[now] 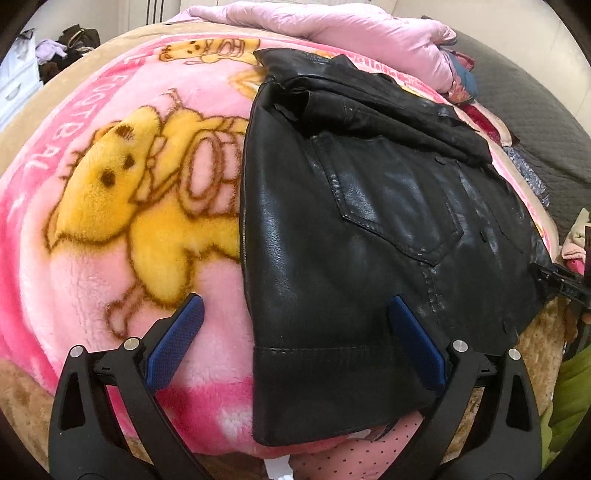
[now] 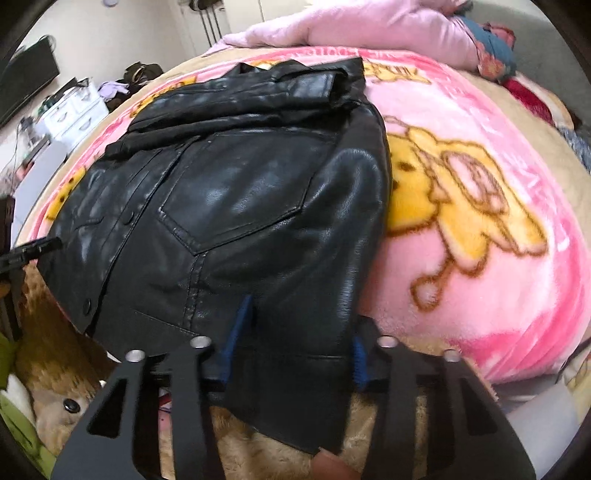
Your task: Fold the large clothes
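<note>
A black leather jacket (image 1: 369, 221) lies on a pink bear blanket (image 1: 110, 206), partly folded, hem toward me. My left gripper (image 1: 295, 314) is open above the jacket's left bottom corner, one blue finger (image 1: 177, 339) over the blanket, the other over the leather. In the right wrist view the jacket (image 2: 240, 192) fills the middle. My right gripper (image 2: 299, 339) has its blue fingers (image 2: 236, 339) on either side of the jacket's lower right sleeve and hem; the jaws stand apart around the leather.
A pink quilt (image 1: 351, 26) is bunched at the bed's far end. A grey cover (image 1: 535, 110) lies at the right. White drawers (image 2: 74, 110) and clutter stand beside the bed. A brown fuzzy blanket (image 2: 55, 350) and green cloth (image 1: 569, 398) lie at the near edge.
</note>
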Available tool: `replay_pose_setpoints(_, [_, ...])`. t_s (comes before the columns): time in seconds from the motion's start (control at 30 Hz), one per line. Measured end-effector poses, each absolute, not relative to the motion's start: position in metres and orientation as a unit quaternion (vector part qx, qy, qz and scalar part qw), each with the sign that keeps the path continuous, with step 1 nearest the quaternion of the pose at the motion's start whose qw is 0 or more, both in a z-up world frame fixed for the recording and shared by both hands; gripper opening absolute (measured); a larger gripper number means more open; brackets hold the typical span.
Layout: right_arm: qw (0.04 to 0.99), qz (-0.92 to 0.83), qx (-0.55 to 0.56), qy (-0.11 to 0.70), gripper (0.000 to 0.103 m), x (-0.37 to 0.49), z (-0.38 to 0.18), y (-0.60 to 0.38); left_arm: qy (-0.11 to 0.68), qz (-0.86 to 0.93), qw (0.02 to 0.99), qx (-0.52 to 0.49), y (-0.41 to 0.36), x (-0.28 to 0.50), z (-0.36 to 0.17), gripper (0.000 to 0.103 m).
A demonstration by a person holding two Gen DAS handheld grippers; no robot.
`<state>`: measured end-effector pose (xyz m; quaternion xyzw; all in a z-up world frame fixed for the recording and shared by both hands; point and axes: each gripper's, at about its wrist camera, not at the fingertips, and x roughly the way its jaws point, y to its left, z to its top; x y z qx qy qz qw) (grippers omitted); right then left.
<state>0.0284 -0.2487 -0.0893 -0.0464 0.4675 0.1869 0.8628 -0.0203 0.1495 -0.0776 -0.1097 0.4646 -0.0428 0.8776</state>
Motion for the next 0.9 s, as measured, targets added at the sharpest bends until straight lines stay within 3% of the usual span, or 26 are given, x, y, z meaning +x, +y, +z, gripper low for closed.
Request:
replay_pose_setpoints(0.07, [0.870, 0.184, -0.042, 0.456, 0.022, 0.026, -0.086, -0.250, 0.460, -0.051, 0.879, -0.114, 0.150, -0.022, -0.077, 0.076])
replay_pose_setpoints(0.27, [0.885, 0.200, 0.019, 0.419, 0.011, 0.019, -0.072, -0.265, 0.443, -0.076, 0.884, -0.131, 0.150, -0.024, -0.070, 0.016])
replay_pose_setpoints(0.43, [0.883, 0.214, 0.092, 0.408, 0.010, 0.017, -0.059, -0.280, 0.425, -0.095, 0.889, -0.141, 0.154, -0.031, -0.055, 0.007])
replay_pose_setpoints(0.9, [0.876, 0.262, 0.227, 0.336, 0.008, 0.011, -0.005, -0.319, 0.339, -0.163, 0.907, -0.189, 0.165, -0.043, 0.023, 0.006])
